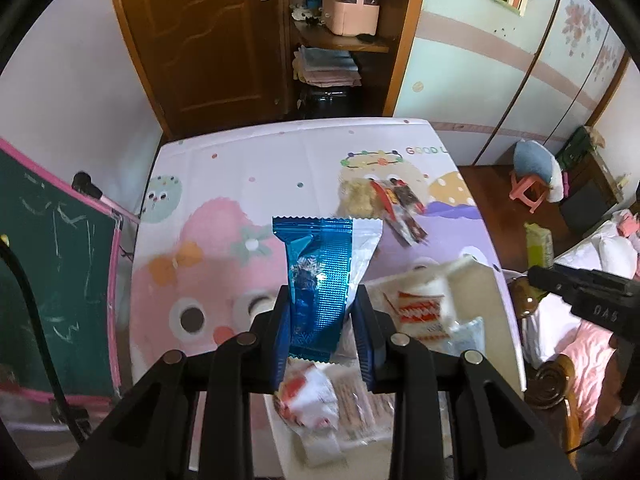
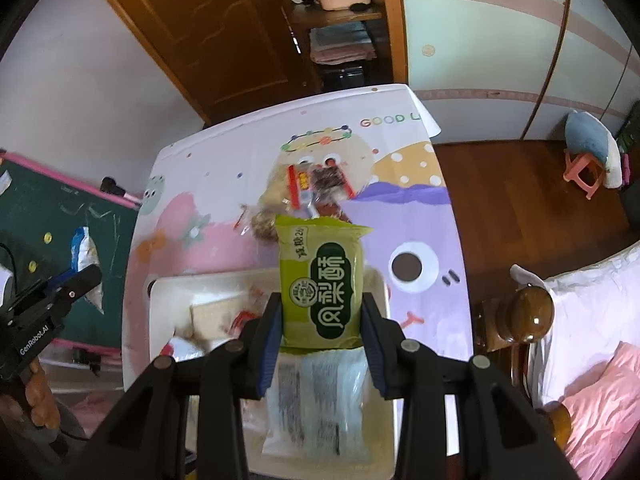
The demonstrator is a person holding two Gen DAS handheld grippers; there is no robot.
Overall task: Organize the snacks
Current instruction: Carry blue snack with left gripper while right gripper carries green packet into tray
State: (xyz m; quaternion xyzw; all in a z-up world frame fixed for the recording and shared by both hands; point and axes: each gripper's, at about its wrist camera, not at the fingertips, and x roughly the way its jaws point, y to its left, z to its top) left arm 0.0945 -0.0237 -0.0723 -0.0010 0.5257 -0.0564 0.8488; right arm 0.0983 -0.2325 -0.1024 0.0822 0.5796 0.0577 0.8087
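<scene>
Both claws are clamped on snacks above the desk [image 2: 420, 240]: the left claw [image 1: 322, 332] on a blue foil packet [image 1: 320, 280], the right claw [image 2: 322, 332] on a green pastry packet [image 2: 322, 288]. A white tray [image 2: 168, 292] of snacks is seen at the near edge of the desk, and more packets [image 2: 316, 188] are left toward the far edge. The blue foil packet is pinched only near its lower end, so it could probably be shaken loose or slide out. "GOOD L" can be read on the desk cover, "GenRobot.AI" on the left claw, and large Chinese characters on the green packet.
</scene>
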